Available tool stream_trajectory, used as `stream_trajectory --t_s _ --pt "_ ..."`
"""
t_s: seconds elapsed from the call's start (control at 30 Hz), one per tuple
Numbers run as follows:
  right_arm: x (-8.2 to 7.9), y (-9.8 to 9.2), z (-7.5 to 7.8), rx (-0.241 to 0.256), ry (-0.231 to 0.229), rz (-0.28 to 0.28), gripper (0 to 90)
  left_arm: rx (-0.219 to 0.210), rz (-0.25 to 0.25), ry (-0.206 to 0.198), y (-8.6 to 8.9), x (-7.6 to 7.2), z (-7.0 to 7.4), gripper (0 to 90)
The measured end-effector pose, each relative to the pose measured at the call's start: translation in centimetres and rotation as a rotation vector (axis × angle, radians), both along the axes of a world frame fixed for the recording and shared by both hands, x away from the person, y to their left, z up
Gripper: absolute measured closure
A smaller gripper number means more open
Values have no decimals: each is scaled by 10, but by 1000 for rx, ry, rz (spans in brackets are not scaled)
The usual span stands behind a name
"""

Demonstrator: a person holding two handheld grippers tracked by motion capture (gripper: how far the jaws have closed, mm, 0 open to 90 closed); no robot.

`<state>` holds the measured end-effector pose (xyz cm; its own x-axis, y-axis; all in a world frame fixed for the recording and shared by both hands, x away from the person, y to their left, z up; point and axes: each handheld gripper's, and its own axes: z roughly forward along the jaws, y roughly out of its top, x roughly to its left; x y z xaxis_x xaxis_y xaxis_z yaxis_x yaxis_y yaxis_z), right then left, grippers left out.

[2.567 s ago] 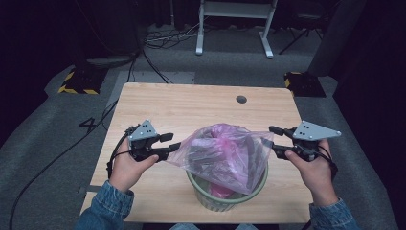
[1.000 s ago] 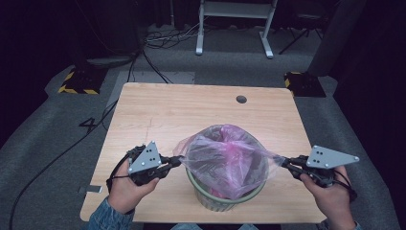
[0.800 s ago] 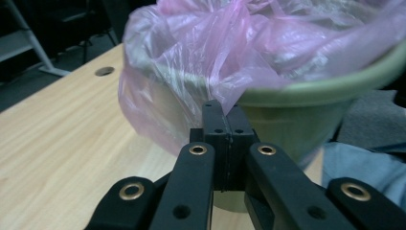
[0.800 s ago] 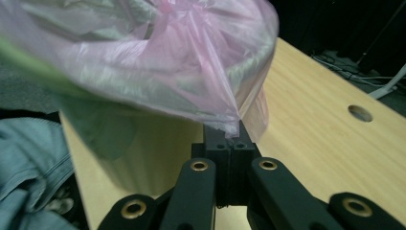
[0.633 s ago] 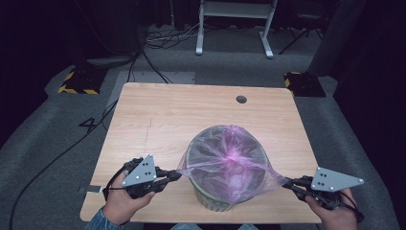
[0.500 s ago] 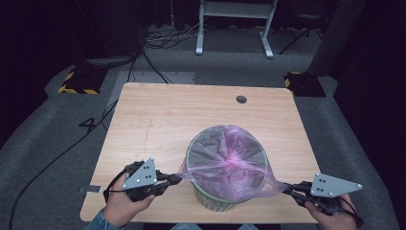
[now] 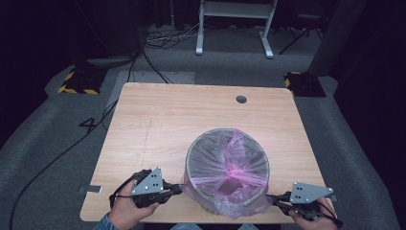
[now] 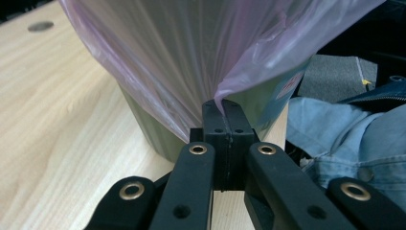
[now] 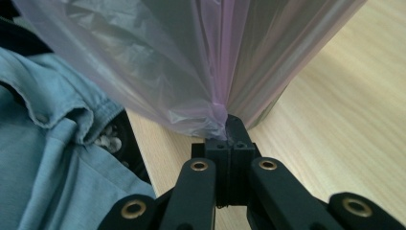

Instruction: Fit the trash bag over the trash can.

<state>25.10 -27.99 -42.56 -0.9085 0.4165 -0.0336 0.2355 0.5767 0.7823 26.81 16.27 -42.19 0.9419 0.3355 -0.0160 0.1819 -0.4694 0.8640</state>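
Pink plastic bag (image 7: 230, 167) already lines the grey-green bin (image 7: 210, 203) at the near edge of the table (image 7: 191, 115), its mouth stretched over the rim. Each hand-held gripper, left (image 7: 176, 189) and right (image 7: 271, 197), pinches the film low beside the bin; I judge that only releasing the skirt remains.

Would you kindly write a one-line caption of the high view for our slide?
Left gripper and right gripper stretch a pink bag down over a green bin on the wooden table.
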Motion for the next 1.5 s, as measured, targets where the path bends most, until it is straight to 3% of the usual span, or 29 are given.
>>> stream_trajectory --t_s 0.1,0.27,0.43,0.53,0.63,0.73,0.77,0.83,0.97,1.13,1.3,1.4,1.43,1.47,1.5 --pt "4 -1 -8 -15 18 -14 900 32 10 11 0 3 -11 900" --pt "9 -8 -25 -40 52 -49 900 34 34 55 2 10 -26 900" --pt "9 -10 -37 -70 77 -62 900 53 45 69 2 12 -34 900" --pt "7 -11 -43 -99 94 -73 900 90 63 66 4 11 -39 900" --pt "3 -15 -47 -96 104 -83 900 59 75 87 11 9 -41 900" --pt "-3 -21 -44 -85 101 -91 900 37 94 67 20 5 -40 867" --pt "-5 -22 -43 -69 110 -85 837 36 103 62 22 3 -39 760" --pt "-9 -25 -40 -43 93 -86 611 39 118 46 26 -1 -36 605" --pt "-16 -31 -29 6 57 -95 395 41 133 10 32 -12 -26 409" --pt "-22 -28 -3 80 -16 -104 280 -38 144 -15 28 -19 -7 310" --pt "-21 -6 14 159 -53 -67 225 -44 126 -17 1 -14 2 287" --pt "-13 6 13 158 -58 -96 260 -14 139 -23 -12 -7 -2 286" --pt "-9 9 11 148 -55 -108 456 -13 137 -19 -14 -5 -2 332" --pt "-7 10 10 132 -49 -95 633 -20 125 -10 -17 -3 -3 436" --pt "-4 11 9 125 -34 -77 719 -13 122 -3 -18 0 -4 575"
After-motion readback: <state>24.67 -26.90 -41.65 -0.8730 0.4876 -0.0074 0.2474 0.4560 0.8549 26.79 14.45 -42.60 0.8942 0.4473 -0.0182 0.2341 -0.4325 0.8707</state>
